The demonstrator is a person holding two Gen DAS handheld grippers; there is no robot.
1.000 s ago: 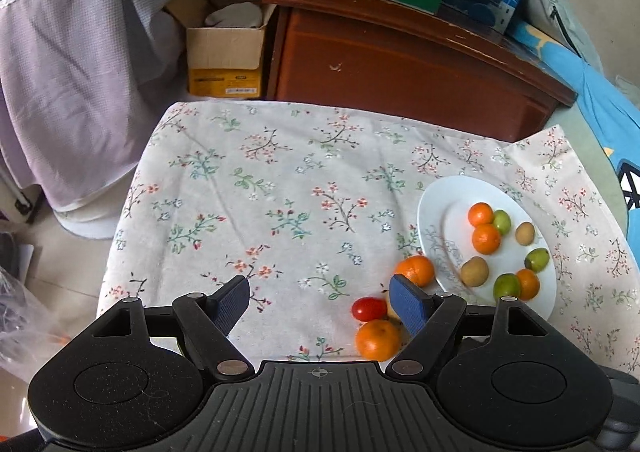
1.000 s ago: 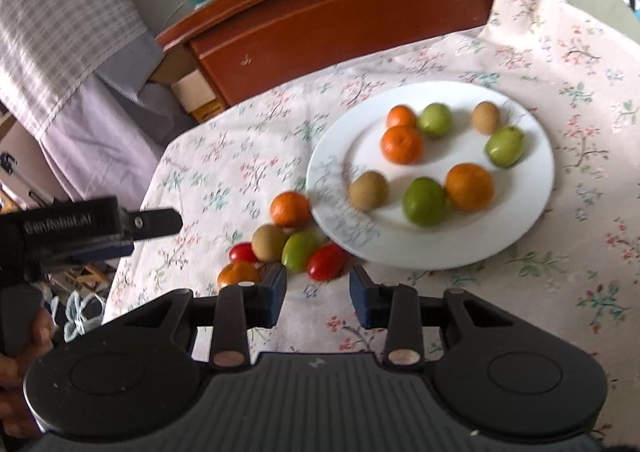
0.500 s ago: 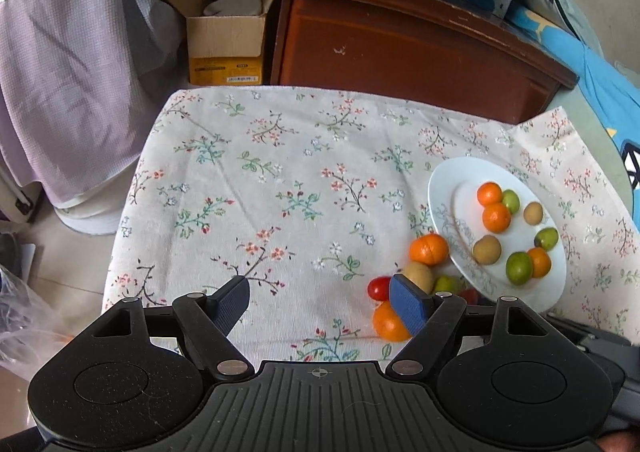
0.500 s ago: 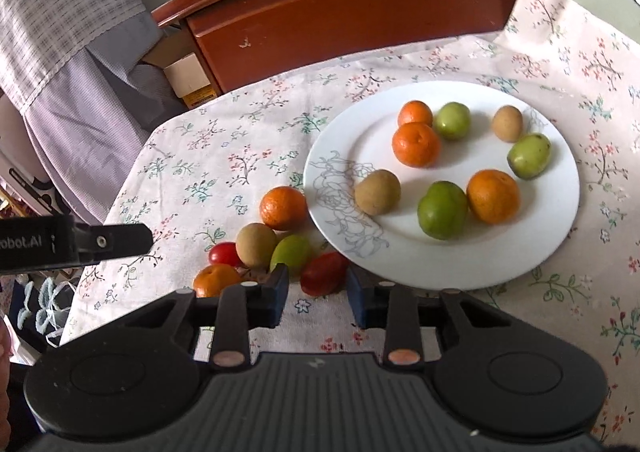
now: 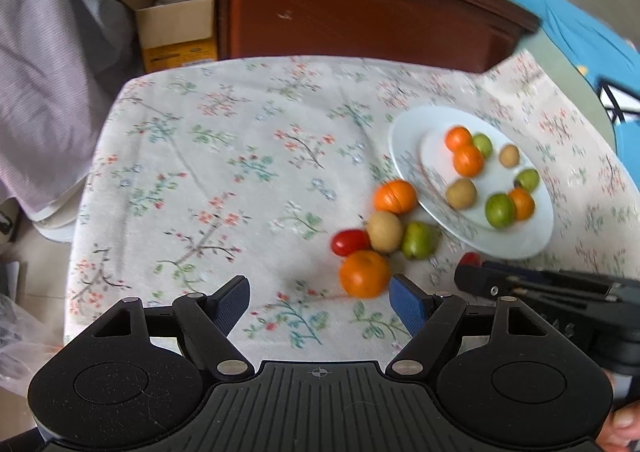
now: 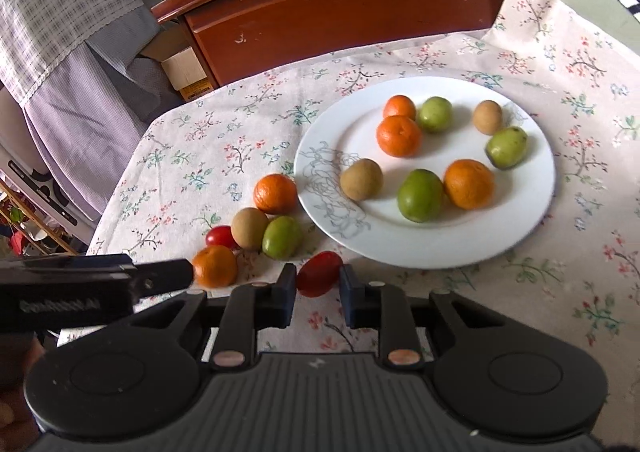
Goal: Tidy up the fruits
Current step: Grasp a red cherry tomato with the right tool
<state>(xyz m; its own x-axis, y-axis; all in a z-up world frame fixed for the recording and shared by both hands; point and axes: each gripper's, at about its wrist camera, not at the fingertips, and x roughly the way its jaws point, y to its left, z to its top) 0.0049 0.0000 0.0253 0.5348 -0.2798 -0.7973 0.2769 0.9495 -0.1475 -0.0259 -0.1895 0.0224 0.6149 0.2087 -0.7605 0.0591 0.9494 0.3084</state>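
Both grippers have come closer to the loose fruits since a second ago, and the right gripper [image 6: 318,288] now has the red tomato [image 6: 319,273] between its blue fingertips, where before the tomato lay ahead of them. Its fingers stand a little apart, one on each side of the tomato — I cannot tell if they already touch it. The tomato lies on the flowered tablecloth [image 6: 192,160], just beside the near rim of the white plate [image 6: 532,212].

The left gripper [image 5: 318,302] hangs over the cloth with its fingers wide apart and nothing between them. One orange [image 5: 364,273] lies just beyond its right fingertip, very near to it.

Four more fruits make a small group with this orange, left of the plate on the cloth: a small red tomato [image 5: 350,241], a brown round fruit [image 5: 384,231], a green fruit [image 5: 419,239] and another orange [image 5: 395,196], which is close against the plate's left rim. The brown fruit and the green one look to be touching.

On the plate there are seven fruits — three oranges, two brown ones and two green ones plus one more green near the far side, so eight in all by my count in the right wrist view.

Behind the table stands a dark wooden cabinet [image 6: 352,12], and beside it an open cardboard box [image 5: 176,28].
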